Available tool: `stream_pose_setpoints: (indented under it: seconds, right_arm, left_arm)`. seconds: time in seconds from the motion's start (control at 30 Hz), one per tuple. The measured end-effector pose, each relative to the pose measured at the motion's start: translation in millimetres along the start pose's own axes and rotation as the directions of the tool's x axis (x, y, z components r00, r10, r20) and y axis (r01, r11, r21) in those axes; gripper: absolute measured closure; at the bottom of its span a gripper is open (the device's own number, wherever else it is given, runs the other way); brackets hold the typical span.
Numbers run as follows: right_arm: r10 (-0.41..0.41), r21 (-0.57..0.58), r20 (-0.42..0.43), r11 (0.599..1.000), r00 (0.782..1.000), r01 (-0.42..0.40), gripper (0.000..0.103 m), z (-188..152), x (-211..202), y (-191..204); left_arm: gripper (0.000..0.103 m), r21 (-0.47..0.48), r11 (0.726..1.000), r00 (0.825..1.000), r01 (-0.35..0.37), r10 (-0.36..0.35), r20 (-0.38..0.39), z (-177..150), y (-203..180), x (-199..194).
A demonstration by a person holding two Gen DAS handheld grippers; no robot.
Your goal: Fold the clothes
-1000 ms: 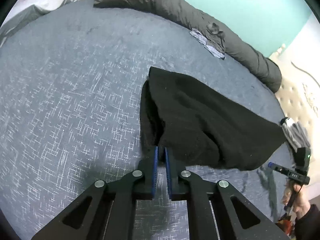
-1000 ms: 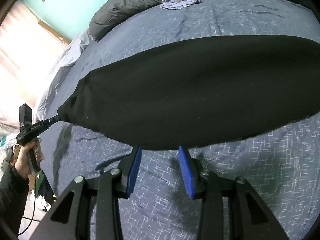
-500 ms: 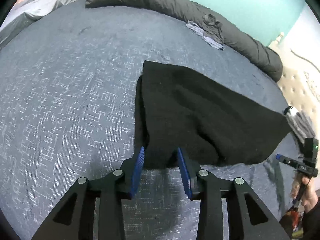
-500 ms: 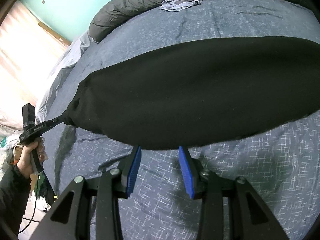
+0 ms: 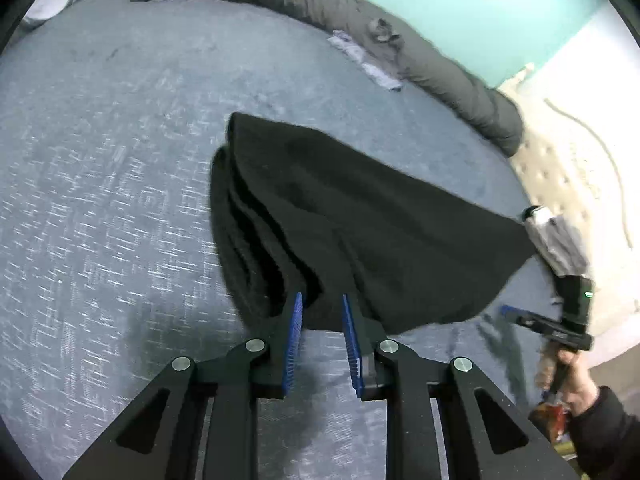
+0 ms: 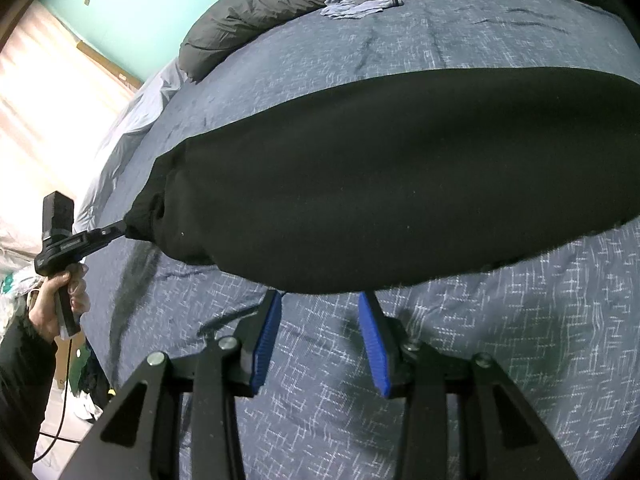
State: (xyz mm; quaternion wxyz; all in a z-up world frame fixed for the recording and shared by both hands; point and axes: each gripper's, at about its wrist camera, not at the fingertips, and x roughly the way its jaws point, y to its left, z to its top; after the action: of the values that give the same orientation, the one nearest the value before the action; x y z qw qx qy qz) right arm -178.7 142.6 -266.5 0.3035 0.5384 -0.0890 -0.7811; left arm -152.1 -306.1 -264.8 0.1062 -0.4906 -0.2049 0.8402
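Fold step in hand: black garment (image 5: 372, 216) lies doubled near the bed (image 5: 100, 184) edge; left gripper (image 5: 322, 312) released astride its corner; right gripper (image 6: 320, 316) released, clear; next needs a fresh edge pinch.

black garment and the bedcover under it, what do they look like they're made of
Black garment: probably a thick fleece or sweatshirt knit, matte, with a fuzzy edge and soft rounded folds. Bedcover: seemingly woven cotton-type fabric, blue-grey with pale crosshatch flecks, dull and lightly creased.

The cloth (image 5: 360, 220) is spread mid-bed (image 5: 100, 200), a duvet (image 5: 440, 68) rolled along the far edge, with small clothes (image 5: 368, 64) just beside it.
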Motion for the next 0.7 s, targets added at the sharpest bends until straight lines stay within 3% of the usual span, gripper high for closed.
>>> stream_pose_setpoints:
  seconds: [0.3, 0.47, 0.7]
  right_arm:
    - [-0.001, 0.010, -0.001, 1.000, 1.000, 0.001, 0.062, -1, -2, -5]
    - [0.004, 0.002, -0.001, 1.000, 1.000, -0.004, 0.061, 0, -1, -2]
    - [0.002, 0.006, -0.004, 1.000, 1.000, -0.002, 0.061, 6, 5, 0]
  left_arm:
    - [0.081, 0.043, 0.998, 0.999, -0.043, 0.044, -0.029, 7, -5, 13]
    - [0.097, 0.068, 0.995, 0.996, -0.077, 0.080, -0.036, 9, -6, 15]
    - [0.099, 0.084, 0.988, 0.990, -0.133, 0.136, -0.031, 14, 21, -11]
